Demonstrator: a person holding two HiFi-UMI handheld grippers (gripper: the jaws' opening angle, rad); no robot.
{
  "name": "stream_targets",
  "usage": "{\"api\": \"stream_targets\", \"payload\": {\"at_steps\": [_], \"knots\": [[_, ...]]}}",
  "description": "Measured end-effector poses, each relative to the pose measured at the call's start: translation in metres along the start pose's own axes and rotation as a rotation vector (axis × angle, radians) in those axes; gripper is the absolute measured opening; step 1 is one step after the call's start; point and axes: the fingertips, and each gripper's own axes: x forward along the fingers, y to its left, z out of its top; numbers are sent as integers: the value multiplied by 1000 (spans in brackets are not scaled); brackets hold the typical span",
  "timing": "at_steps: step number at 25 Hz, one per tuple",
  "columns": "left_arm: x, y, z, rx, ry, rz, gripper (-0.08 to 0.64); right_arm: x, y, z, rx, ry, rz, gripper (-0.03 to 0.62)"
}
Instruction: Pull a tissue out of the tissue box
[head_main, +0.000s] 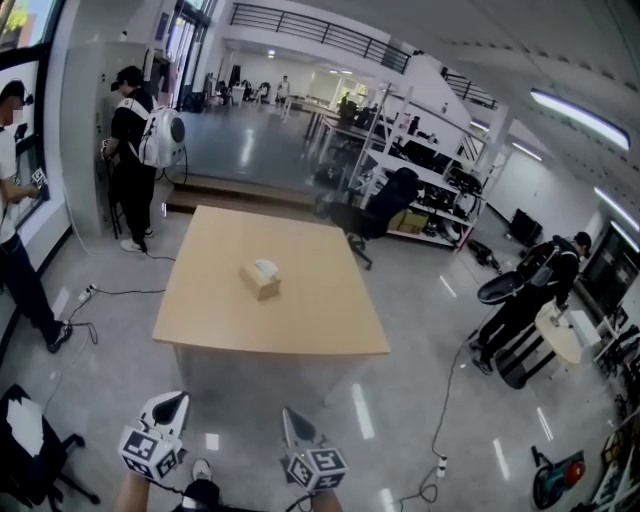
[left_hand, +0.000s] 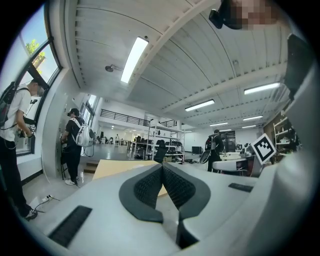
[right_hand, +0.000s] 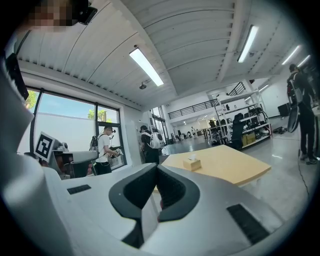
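Task not yet under way: we stand back from the table (head_main: 330, 320) with a stretch of grey floor (head_main: 400, 430) between us and its near edge, and the tissue box (head_main: 261, 281) sits alone near the middle of the light wooden top, well apart from both tools. A white tissue (head_main: 266, 267) pokes up from the box's slot, and nothing touches it. The left gripper (head_main: 173, 404) is held low at our left with its jaws pressed together, nothing between them; its own view shows the dark ribbed pads meeting and only a corner of the tabletop beyond, the box not showing there. The right gripper (head_main: 293, 422) is likewise closed and empty, pointing roughly level toward the table — in its view the box shows small and far off, just right of the jaw tips. By our reading, nothing of the job is done so far. All of it is left: closing the gap to the table, parting one pair of jaws, pinching the raised tissue and drawing it clear of the slot — with the other gripper perhaps needed to steady the light box so it does not lift along.
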Motion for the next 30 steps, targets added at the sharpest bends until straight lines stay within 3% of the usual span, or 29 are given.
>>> {"api": "stream_targets", "payload": {"at_steps": [30], "knots": [[146,97,14,-14,43,-73,8,142,-57,27,21,16,-68,11]]}}
